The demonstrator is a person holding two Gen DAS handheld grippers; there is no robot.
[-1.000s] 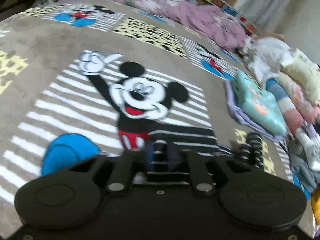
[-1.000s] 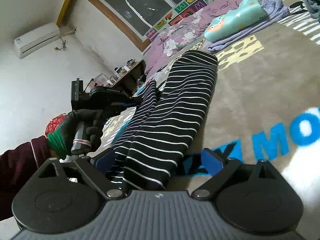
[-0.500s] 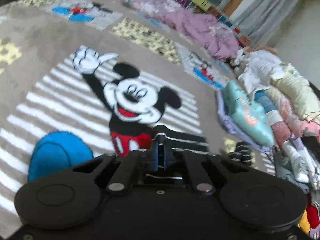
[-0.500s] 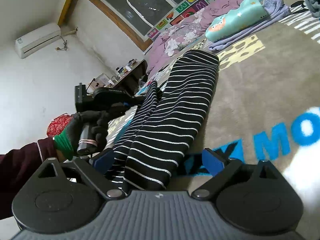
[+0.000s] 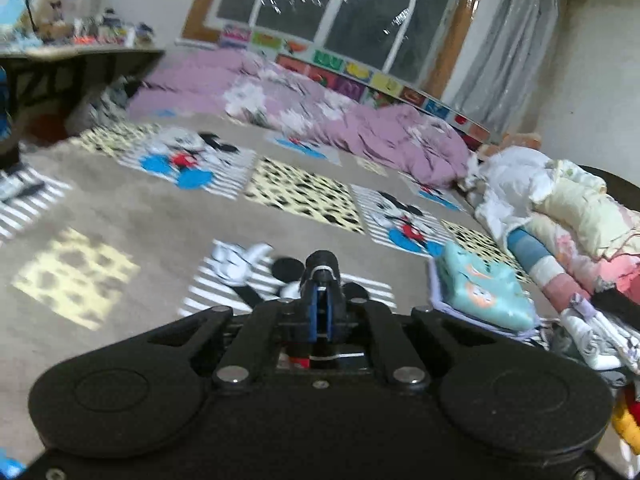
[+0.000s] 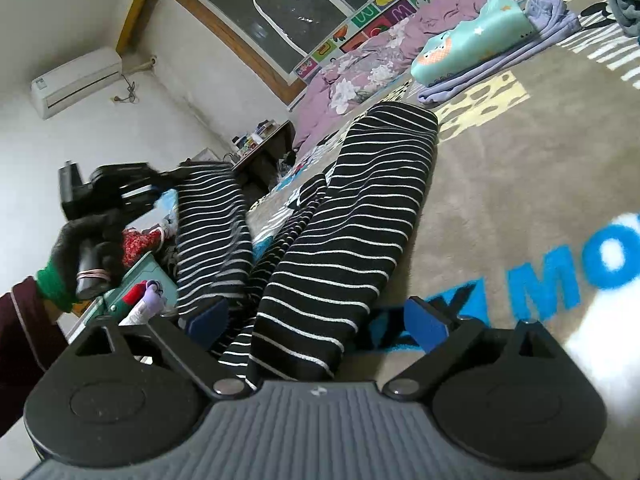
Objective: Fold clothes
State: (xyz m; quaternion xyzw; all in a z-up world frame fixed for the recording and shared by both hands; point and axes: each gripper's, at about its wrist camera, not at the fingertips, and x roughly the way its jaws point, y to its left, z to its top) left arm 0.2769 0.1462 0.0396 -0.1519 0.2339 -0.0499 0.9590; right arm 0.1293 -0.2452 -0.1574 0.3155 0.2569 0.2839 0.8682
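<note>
Above the Mickey blanket [image 5: 168, 216], my left gripper [image 5: 322, 280] has clamped the striped garment's [image 6: 352, 216] end and lifted it, starting the fold; right gripper [image 6: 316, 316] gapes.

Big blue letters "MO" are woven into the blanket [image 6: 520, 184] just right of the right gripper [image 6: 316, 316]; other lettering is unreadable.

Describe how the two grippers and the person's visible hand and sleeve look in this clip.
Both are black two-finger tools with blue pads. The left gripper has round black discs and silver pivot bolts on its body. The right gripper has the same discs, with a ribbed grey plate between them. The hand wears a black glove with a green cuff over a dark maroon sleeve with pale piping.
</note>
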